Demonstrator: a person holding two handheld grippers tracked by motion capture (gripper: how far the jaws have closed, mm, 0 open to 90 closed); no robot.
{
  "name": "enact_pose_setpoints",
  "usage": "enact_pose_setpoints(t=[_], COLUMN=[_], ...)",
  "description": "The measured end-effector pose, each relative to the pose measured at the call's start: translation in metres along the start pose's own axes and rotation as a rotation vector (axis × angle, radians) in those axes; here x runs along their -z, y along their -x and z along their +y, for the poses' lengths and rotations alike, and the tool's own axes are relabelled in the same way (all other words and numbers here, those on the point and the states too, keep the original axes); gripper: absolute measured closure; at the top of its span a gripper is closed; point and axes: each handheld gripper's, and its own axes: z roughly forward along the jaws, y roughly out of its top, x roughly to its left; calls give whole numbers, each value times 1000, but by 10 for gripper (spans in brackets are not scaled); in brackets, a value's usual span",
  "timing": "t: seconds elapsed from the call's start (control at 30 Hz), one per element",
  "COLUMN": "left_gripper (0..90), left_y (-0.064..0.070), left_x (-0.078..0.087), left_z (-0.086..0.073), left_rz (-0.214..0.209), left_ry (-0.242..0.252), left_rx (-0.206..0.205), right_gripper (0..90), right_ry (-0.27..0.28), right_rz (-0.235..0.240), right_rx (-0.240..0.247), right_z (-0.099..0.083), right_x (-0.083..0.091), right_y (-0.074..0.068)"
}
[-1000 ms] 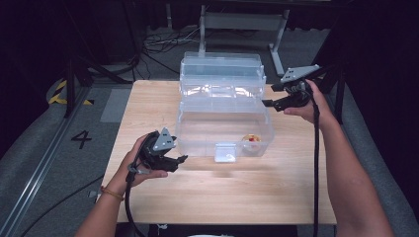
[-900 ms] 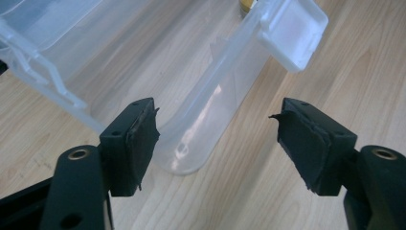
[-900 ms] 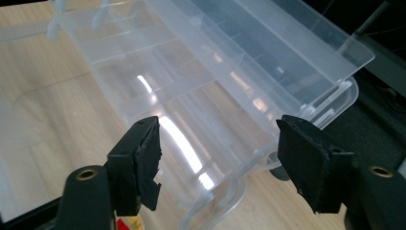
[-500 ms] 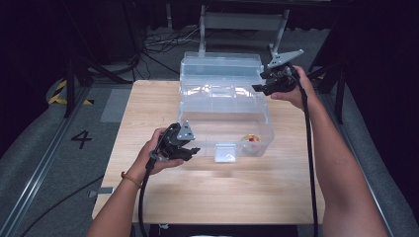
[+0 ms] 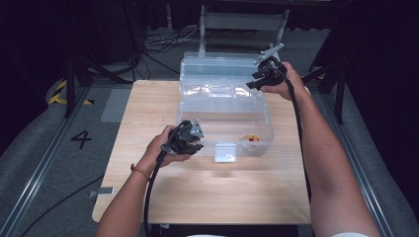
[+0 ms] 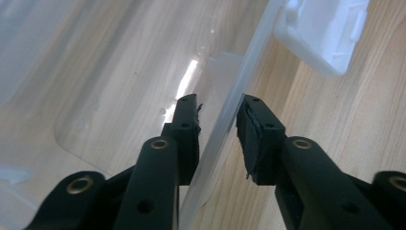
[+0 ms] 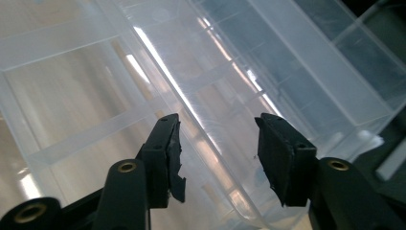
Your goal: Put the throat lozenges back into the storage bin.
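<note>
A clear plastic storage box (image 5: 225, 116) stands on the wooden table (image 5: 207, 197) with its lid (image 5: 217, 66) raised at the back. A white latch (image 5: 225, 151) hangs on its front wall. A small red and yellow object (image 5: 252, 138) lies inside at the front right. My left gripper (image 5: 198, 143) is at the box's front left. In the left gripper view this gripper (image 6: 218, 117) is open, its jaws either side of the clear front wall (image 6: 249, 72), near the latch (image 6: 325, 33). My right gripper (image 5: 252, 81) is at the lid's right end. It (image 7: 218, 139) is open, with a lid edge (image 7: 167, 81) running between the jaws.
Bare wood runs from the box to the table's near edge. Cables (image 5: 163, 42) and a metal stand (image 5: 242, 22) lie on the floor behind the table. A floor marking "4" (image 5: 81, 139) is at the left.
My left gripper has moved right, up to the box's front wall. My right gripper has moved left and inward onto the lid's right end.
</note>
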Motion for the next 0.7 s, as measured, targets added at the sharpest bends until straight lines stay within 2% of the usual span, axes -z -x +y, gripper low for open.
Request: enact_pose_setpoints(t=[0.03,0.1,0.13,0.2,0.23,0.27,0.3,0.43,0.5,0.63,0.7], left_gripper=[719,721,726,734,735,735,735,742,747,756,756], left_y=[-1,-2,-3,-6,-6,-7,-7,-6,-7,-10,-10], left_x=[-1,-1,-1,-1,-1,-2,-2,-2,-2,-1,-1], left_z=[0,1,1,2,2,3,3,2,0,-1,-2], left_rz=[-8,-14,-33,-50,-50,-57,-54,-49,-57,-76,-81], left_ry=[-6,-9,-11,-30,-30,-38,-46,-37,-23,-13,-4], left_rx=[2,-1,13,25,25,24,17,-10,-8,-16,-6], right_gripper=[561,573,601,689,689,704,735,760,778,815,824], right_ry=[-8,-23,-29,-30,-30,-37,-52,-95,-115,-142,-152], right_rz=[35,42,36,66,66,67,67,60,56,81,88], right_rx=[-2,6,22,53,53,65,99,146,171,204,215], right_z=[1,2,3,9,9,10,12,18,20,23,25], right_x=[-3,-5,-6,-6,-6,-6,-6,-5,-5,-3,-2], right_y=[1,1,-1,-4,-4,-5,-7,-11,-12,-13,-13])
